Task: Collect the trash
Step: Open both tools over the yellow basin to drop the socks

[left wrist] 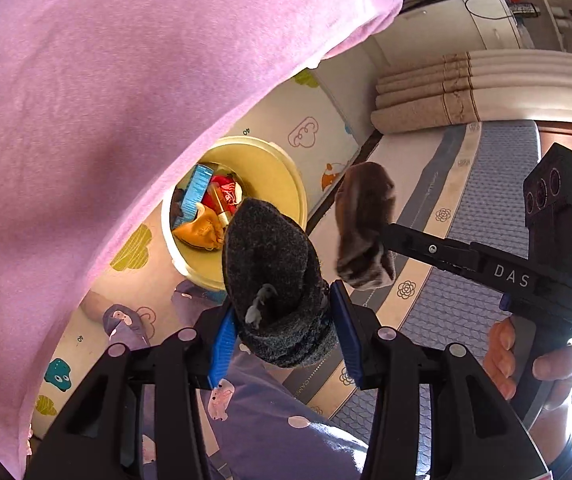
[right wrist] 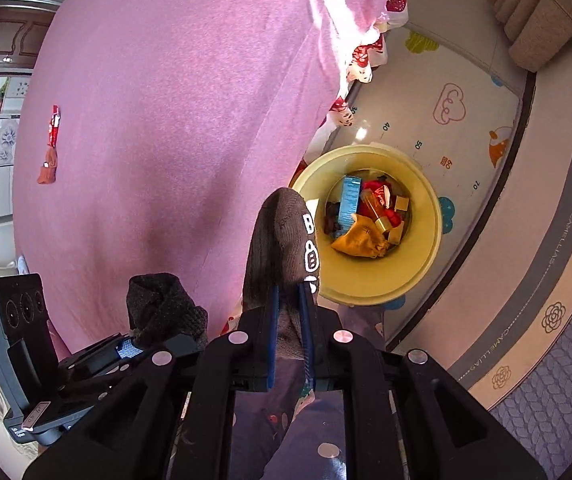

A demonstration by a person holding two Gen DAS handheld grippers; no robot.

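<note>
My left gripper (left wrist: 283,320) is shut on a dark grey sock (left wrist: 269,248), its blue pads pressing on both sides. In the right wrist view the same gripper (right wrist: 133,344) sits at the lower left with that sock (right wrist: 161,304). My right gripper (right wrist: 290,320) is shut on a brown sock (right wrist: 281,232) with white markings; it also shows as the right gripper (left wrist: 382,236) with the brown sock (left wrist: 364,216) hanging from it. Both socks hover near a yellow bin (right wrist: 430,248) on the floor, which holds a blue box (right wrist: 348,200), red wrappers and an orange pouch (right wrist: 360,240). The left wrist view shows the bin (left wrist: 281,164) partly behind the grey sock.
A pink bedspread (right wrist: 173,100) fills the left; a red wrapper (right wrist: 53,126) and an orange scrap (right wrist: 47,170) lie on it. The bin stands on a cartoon play mat (right wrist: 446,120) beside a grey flowered rug (right wrist: 546,280). Purple spotted trousers (right wrist: 286,432) are below the grippers.
</note>
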